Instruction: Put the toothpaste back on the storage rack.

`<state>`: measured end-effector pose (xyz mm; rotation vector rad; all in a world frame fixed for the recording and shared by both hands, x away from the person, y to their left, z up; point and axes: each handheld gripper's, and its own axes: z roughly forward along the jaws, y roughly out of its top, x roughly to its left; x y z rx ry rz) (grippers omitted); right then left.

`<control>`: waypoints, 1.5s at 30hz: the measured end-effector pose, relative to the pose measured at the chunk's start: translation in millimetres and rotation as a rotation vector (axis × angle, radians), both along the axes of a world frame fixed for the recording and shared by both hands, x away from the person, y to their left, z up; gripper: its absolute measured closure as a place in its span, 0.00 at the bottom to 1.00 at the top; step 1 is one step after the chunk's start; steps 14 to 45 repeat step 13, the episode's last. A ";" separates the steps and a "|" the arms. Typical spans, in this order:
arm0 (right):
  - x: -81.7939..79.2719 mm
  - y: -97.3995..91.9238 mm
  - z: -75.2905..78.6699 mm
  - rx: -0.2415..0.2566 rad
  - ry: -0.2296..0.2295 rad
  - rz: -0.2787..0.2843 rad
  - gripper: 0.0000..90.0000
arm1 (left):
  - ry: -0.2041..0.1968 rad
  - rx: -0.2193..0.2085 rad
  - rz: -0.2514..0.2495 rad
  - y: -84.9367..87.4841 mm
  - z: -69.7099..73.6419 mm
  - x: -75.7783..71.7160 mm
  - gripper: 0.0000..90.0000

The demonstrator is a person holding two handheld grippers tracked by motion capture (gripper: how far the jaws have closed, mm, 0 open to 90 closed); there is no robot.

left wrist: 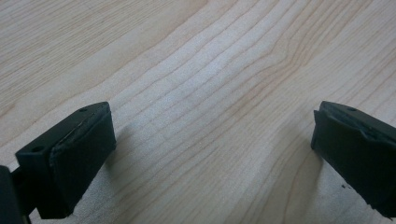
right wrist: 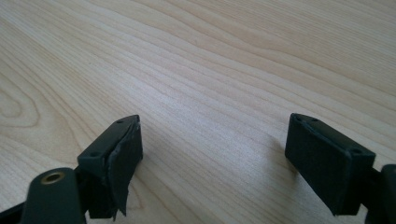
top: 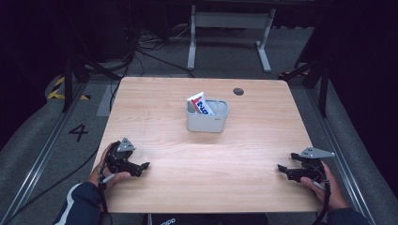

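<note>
Fingers (left wrist: 74,158) of both grippers rest spread and empty on the counter (top: 155,108); next, likely a reach toward the grey bin (top: 206,123).

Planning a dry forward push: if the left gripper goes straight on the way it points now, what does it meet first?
Probably nothing but wood. The left gripper points right along the near tabletop, its open jaws just over the surface. The grey bin sits farther back, apparently off that line; depth is unclear.

Light wood table (top: 202,154); grey bin (top: 206,120) standing near centre toward far edge; small dark disc (top: 238,91) beyond
</note>
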<state>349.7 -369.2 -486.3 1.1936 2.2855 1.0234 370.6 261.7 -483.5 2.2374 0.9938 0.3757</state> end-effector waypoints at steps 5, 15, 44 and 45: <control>0.1 -0.3 0.0 0.000 -0.001 0.003 0.22 | 0.006 0.003 0.002 -0.2 0.3 0.0 0.00; 0.4 -0.7 -0.1 -0.001 0.000 0.006 0.21 | -0.003 0.007 0.002 0.0 0.4 0.9 0.00; 0.4 -0.7 -0.1 -0.001 0.000 0.006 0.21 | -0.003 0.007 0.002 0.0 0.4 0.9 0.00; 0.4 -0.7 -0.1 -0.001 0.000 0.006 0.21 | -0.003 0.007 0.002 0.0 0.4 0.9 0.00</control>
